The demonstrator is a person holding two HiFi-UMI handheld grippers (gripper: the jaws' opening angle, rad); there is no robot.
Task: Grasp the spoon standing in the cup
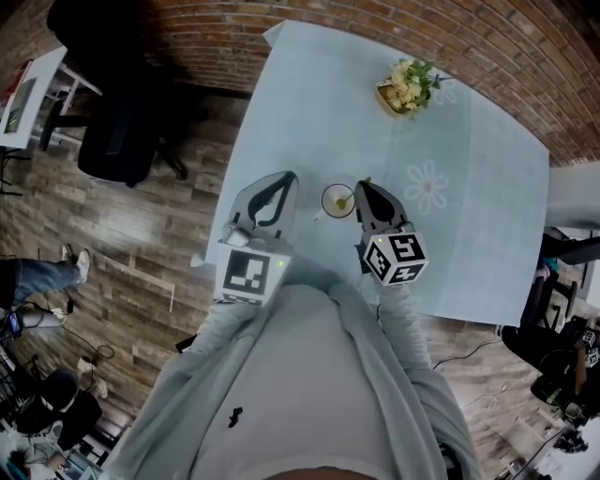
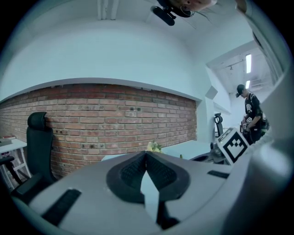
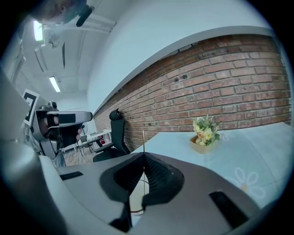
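**While the right jaws pinch the spoon, the left close on nothing**

Where the person's grey hooded top (image 1: 309,375) fills the near edge of the head view, both tools reach out over the table. The left gripper (image 1: 289,180) sits left of the cup. Its dark ribbed pads (image 2: 158,170) meet at the tips, with nothing between them. The right gripper (image 1: 361,187) sits just right of the cup with its tips at the rim. Its jaws are pressed together on the slim pale spoon (image 3: 143,140), whose thin handle stands upright out of the closed tips. Directly below those tips, through the gap between the fingers, the small round pale cup (image 3: 136,202) is in sight. From above, the spoon's lower end (image 1: 344,201) lies inside the cup (image 1: 324,201), which stands between the two tools and nearer the right one.

Beyond them stretches the pale blue table cloth with white flower prints (image 1: 487,187). At its far side stands a small yellow pot of green and yellow flowers (image 1: 408,86). A black office chair (image 1: 117,141) stands off to the left on the wooden floor. Behind everything runs a red brick wall (image 1: 375,19).
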